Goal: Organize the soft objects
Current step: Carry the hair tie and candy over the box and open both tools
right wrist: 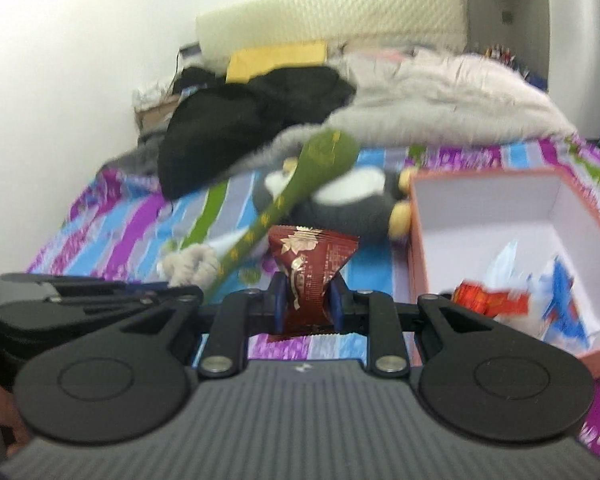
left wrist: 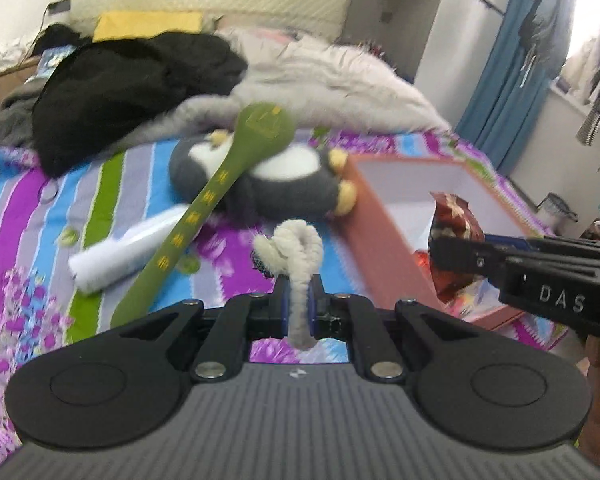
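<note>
My left gripper (left wrist: 299,304) is shut on a fuzzy grey-white twisted cord (left wrist: 300,252) that loops up above its jaws; the same cord (right wrist: 192,264) shows at the left of the right wrist view. My right gripper (right wrist: 309,304) is shut on a dark red snack packet (right wrist: 310,268), held above the bed; the right gripper (left wrist: 452,256) and packet (left wrist: 454,228) also show at the right of the left wrist view, over the pink open box (left wrist: 380,240). That box (right wrist: 420,248) holds a red packet and blue-white wrappers.
On the striped purple-blue bedsheet (left wrist: 32,208) lie a long green plush spoon (left wrist: 204,208), a grey-and-white plush toy (left wrist: 284,176) and a white roll (left wrist: 128,252). Black clothing (left wrist: 132,88) and a pale fluffy blanket (left wrist: 332,80) are heaped behind. Blue curtain (left wrist: 512,72) at right.
</note>
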### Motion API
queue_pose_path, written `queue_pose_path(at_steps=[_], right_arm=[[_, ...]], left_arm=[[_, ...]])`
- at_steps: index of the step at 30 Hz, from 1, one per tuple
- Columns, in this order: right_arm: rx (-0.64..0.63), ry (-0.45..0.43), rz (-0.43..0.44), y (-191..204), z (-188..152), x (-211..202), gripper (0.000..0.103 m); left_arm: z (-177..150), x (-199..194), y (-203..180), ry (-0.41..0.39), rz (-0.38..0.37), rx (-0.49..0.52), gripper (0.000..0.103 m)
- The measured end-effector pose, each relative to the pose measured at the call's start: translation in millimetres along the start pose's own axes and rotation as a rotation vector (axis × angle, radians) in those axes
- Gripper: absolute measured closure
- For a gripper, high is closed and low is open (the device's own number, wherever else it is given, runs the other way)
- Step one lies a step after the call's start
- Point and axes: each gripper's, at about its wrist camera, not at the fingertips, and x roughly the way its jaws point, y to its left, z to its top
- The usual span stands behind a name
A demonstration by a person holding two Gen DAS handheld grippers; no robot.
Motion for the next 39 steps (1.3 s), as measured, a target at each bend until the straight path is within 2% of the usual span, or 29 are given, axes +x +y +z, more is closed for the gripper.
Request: queue_pose_path(at_steps=[8,15,26,32,35,39], right_arm=[[-0.034,-0.112,-0.063,-21.8,31.3,-32.9,0.077],[-0.023,-0.168,-0.116,-51.6,42.9,-39.9,0.077],[0.079,-0.079,-0.193,-127.1,17.4,3.1,0.076],[0.139,0.039,-0.225,-165.2,-6.3,42.9,0.076],[0.168,0.097,-0.284,-185.5,-15.9,57.9,0.076],[0.199,0.151,-0.313,-209.3,-23.6,75.3,0.076]], left_arm=[[41.0,-18.2,-43.0,-0.077,-0.073,0.066,0.092],[71.3,0.8,-84.3,-0.105,-0.123,0.121,0.092],[76.6,105.4,-135.6,0.028,-0.191,0.165,0.092],[65.2,168.9,-156.8,0.129,-0.206,0.198,0.092],[62.3,195.4,-164.8,0.187,-0.223,0.197,0.092],[61.7,223.7,-174.5,0.236,-0.226,0.211,0.091]])
